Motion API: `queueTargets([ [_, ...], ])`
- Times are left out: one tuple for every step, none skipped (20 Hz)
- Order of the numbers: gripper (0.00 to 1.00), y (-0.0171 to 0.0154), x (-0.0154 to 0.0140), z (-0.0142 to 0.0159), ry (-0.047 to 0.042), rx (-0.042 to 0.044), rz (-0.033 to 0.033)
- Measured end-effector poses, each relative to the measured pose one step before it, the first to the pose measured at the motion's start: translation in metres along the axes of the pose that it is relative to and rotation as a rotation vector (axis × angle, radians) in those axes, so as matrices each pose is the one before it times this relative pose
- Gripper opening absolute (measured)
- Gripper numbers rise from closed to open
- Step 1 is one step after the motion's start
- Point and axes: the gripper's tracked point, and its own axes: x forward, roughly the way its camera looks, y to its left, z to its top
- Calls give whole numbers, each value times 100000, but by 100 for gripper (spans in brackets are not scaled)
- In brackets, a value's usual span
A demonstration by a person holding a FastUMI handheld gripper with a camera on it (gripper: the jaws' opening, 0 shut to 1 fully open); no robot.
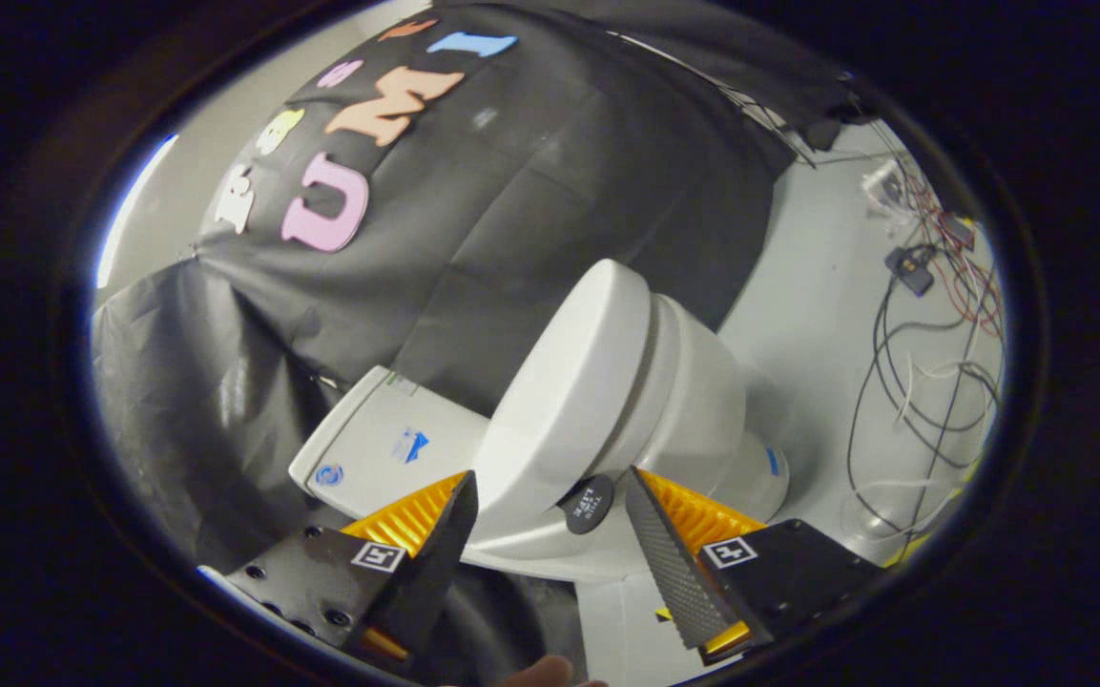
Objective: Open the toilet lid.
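Right now your hand-held gripper (550, 515) stands wide open with nothing between its fingers, and the toilet lid (564, 401) lies just ahead of them and a little beyond. The lid looks down on the toilet (693, 420), its long axis running from the near rim by your fingertips away toward the tank (383, 444) at the far left (the whole view is rolled, so the bowl leans). Its near edge sits in the gap between the fingers, nearer the left one; that edge is what the coming move turns on, I judge. A round black pad (590, 504) under the lid's rim carries small writing, too small to trust. The tank bears small blue marks, unreadable. Loose cables (922, 372) trail on the floor at the far right.
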Motion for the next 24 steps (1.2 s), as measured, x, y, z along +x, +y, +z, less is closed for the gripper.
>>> queueTargets([
  [97, -626, 179, -157, 996, 3526, -2269],
  [82, -462, 397, -232, 1951, 2812, -1378],
  [67, -241, 191, -943, 3459, 2183, -1207],
  [52, 191, 166, -978, 3893, 1293, 489],
  [36, -147, -65, -407, 838, -570, -328],
  [37, -177, 296, 133, -1014, -338, 251],
  [37, 138, 212, -11, 584, 738, 753],
  [36, -787, 749, -382, 1212, -705, -3745],
  [28, -470, -621, 68, 2047, -48, 58],
  [20, -308, 261, 486, -2191, 299, 474],
  [11, -86, 82, 331, -2239, 187, -329],
  [11, -86, 265, 277, -1763, 1928, 378],
  [11, 303, 201, 23, -2465, 3568, 1261],
  [10, 152, 150, 96, -1839, 3440, 838],
  [9, 481, 378, -313, -1217, 3685, 1040],
  [8, -176, 289, -421, 1138, 889, -901],
  [8, -164, -310, -366, 543, 1581, -394],
  [10, 0, 119, -122, 408, 1776, -254],
  [10, 219, -21, 5, 368, 2018, 89],
  [9, 783, -77, 336, -1696, 467, 1010],
  [9, -187, 564, 324, -1002, -5834, -4368],
  [5, -107, 2804, -792, 1215, -6716, -3575],
  [1, -317, -3356, 330, 157, -315, -1580],
  [1, 279, -69, 550, -712, 2814, -1345],
])
